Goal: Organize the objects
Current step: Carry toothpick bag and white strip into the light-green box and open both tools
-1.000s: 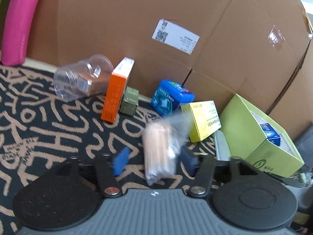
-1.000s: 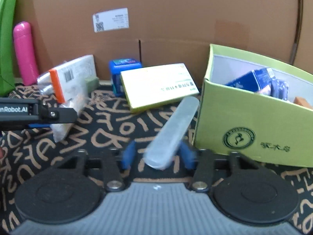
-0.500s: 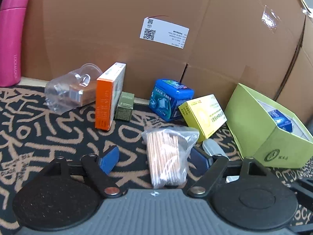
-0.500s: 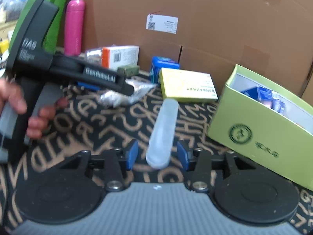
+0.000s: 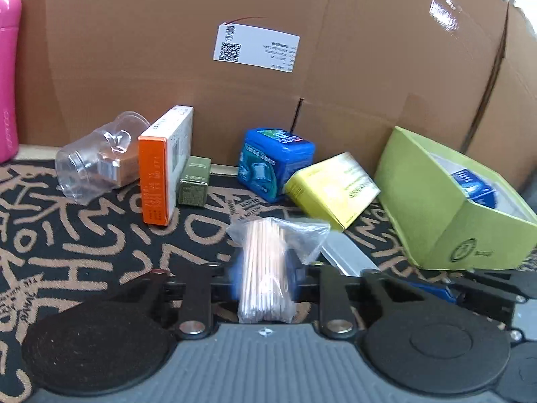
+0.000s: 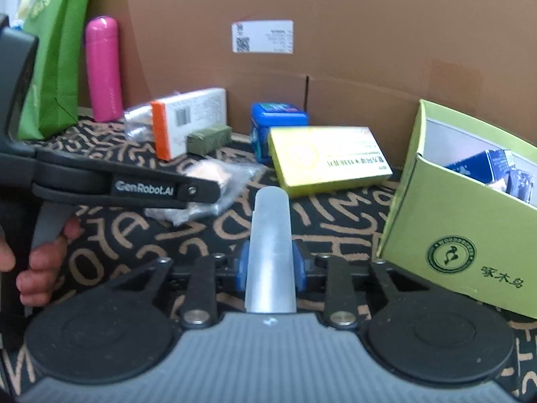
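Now the left claw (image 5: 265, 280) is clenched on a clear bag of thin wooden sticks (image 5: 265, 268); its jaws have just been closing, w/ the bag between the blue pads. Right claw (image 6: 270, 265) grips a frosted plastic tube case (image 6: 270, 235), jaws also just closing onto it, case pointing straight ahead between the pads.

Ahead of the left claw & a bit right: yellow box (image 5: 332, 188) lying tilted, blue tin (image 5: 275, 163) behind it. Further right, the open green carton (image 5: 446, 201) w/ blue packs inside. Ahead-left: orange-and-white box (image 5: 161, 171) standing on its edge, small olive box (image 5: 194, 181) touching its right side, clear jar (image 5: 90, 164) on its side beyond. All sit on a black patterned mat (image 5: 84, 241), cardboard wall (image 5: 335, 50) at the back.

From the right claw, the left claw's arm crosses on the left, a hand (image 6: 37, 255) on its handle; pink bottle (image 6: 102, 67) upright far left by a green bag (image 6: 50, 50).
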`<state>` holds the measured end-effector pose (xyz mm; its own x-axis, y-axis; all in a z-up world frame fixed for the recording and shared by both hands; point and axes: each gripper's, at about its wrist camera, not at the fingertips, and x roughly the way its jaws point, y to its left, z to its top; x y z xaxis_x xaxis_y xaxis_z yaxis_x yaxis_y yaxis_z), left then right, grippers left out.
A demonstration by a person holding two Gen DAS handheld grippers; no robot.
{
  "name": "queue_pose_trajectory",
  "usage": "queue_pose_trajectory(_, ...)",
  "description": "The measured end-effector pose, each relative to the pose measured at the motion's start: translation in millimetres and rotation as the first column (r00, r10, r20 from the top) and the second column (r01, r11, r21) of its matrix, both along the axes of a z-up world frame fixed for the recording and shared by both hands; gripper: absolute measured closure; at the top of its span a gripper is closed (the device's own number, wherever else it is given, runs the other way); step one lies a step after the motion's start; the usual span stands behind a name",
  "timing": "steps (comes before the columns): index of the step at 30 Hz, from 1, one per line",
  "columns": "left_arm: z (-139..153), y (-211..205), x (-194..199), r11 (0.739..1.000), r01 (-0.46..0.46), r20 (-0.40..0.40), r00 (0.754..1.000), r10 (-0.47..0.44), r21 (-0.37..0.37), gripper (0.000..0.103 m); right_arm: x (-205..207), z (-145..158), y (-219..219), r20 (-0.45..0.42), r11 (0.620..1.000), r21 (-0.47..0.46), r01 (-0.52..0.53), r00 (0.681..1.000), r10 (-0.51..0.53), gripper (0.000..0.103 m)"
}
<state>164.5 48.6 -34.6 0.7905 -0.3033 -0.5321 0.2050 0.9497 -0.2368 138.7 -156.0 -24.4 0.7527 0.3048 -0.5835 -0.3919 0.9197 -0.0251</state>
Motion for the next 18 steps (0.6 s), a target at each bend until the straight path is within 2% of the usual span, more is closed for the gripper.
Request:
queue_pose_trajectory(6, 2.2, 10.7, -11.2, 0.998, -0.049, 0.006, 0.999, 0.049, -0.044, 0.081, -9.6, 11.5, -20.5, 0.078, 0.992, 0.123, -0.012, 0.997, 0.002, 0.076)
queue_pose_trajectory(10, 18.5, 6.1, -23.7, 0.996, -0.066, 0.076, 0.995, 0.07, -0.058, 0.081, -18.4, 29.9, -35.4, 0.167, 0.982, 0.186, -0.036, 0.986, 0.004, 0.076)
queue_pose_trajectory(13, 35.2, -6.2, -30.3, 0.997, -0.044, 0.125, 0.991, 0.053, -0.069, 0.081, -27.4, 46.6, -50.8, 0.239, 0.972, 0.23, -0.042, 0.971, -0.014, 0.076)
queue_pose_trajectory(16, 49.7, -29.1, -27.3, 0.996, 0.006, 0.122, 0.993, 0.005, -0.085, 0.081, -35.4, 63.2, -68.3, 0.309, 0.964, 0.264, -0.026, 0.949, -0.059, 0.076)
queue_pose_trajectory(18, 61.5, -51.3, -24.6, 0.997, 0.047, 0.129, 0.991, -0.038, -0.069, 0.081, -36.5, 72.9, -83.3, 0.338, 0.956, 0.295, -0.003, 0.935, -0.102, 0.076)
